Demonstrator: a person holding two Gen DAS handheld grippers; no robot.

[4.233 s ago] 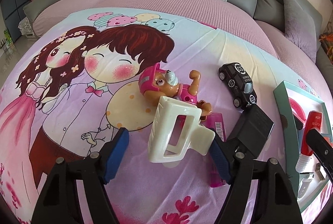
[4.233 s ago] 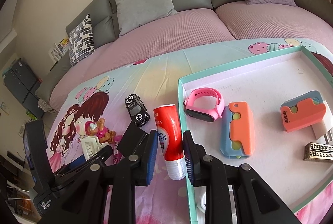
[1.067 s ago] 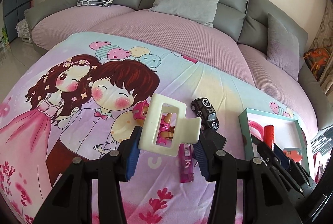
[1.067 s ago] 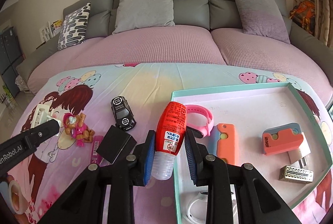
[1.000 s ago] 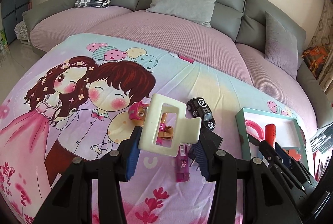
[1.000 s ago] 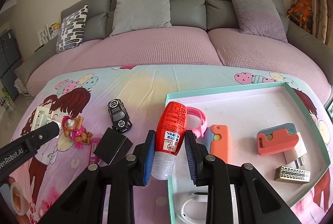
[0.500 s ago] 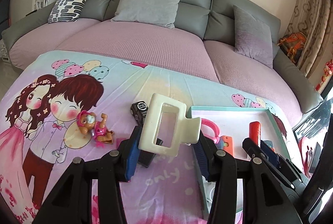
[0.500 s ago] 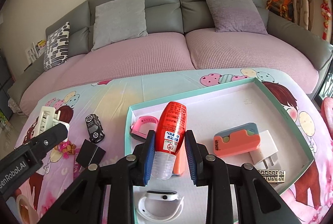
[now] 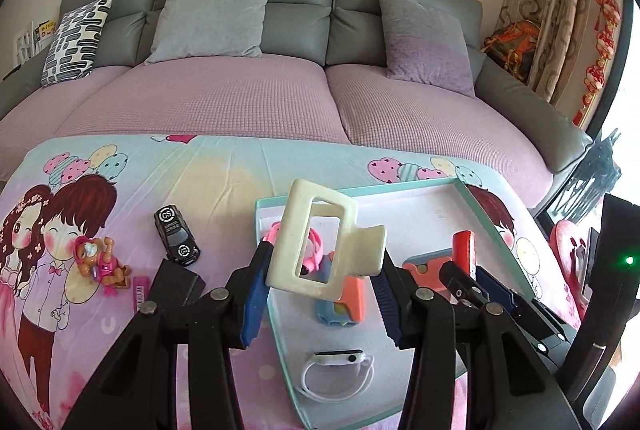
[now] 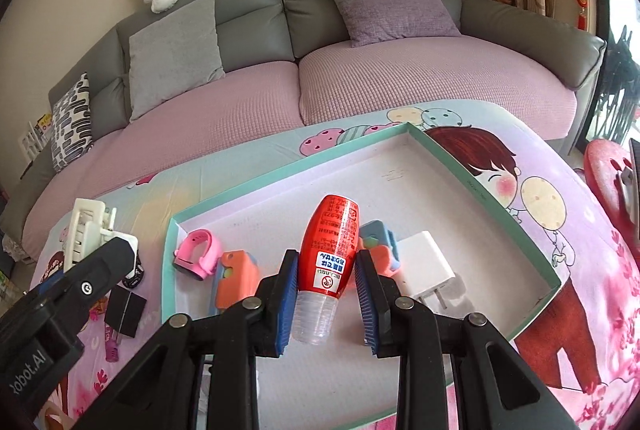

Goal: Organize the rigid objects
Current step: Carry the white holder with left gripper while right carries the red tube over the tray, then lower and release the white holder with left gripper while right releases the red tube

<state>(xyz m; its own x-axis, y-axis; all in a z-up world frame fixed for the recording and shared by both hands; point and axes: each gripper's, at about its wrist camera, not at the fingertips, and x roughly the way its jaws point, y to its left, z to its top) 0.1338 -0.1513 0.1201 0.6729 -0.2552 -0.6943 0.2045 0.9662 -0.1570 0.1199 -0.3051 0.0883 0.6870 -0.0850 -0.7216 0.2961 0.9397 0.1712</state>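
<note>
Cartoon-print bedsheet [image 9: 224, 166] lies under your teal tray [image 10: 472, 186]. Your left gripper [image 9: 320, 294] clamps the stiff, light cream hair clip [image 9: 316, 242] between its fingers; your right gripper [image 10: 326, 294] pinches the slick red bottle [image 10: 332, 242] at its waist, both above the tray.

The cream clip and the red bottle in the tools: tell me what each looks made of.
Cream clip: looks like hard moulded plastic, smooth with a slight sheen; it keeps crisp edges and an open rectangular window.
Red bottle: probably plastic; glossy printed red wrap over the body, and a clear ribbed cap that you can see through.
</note>
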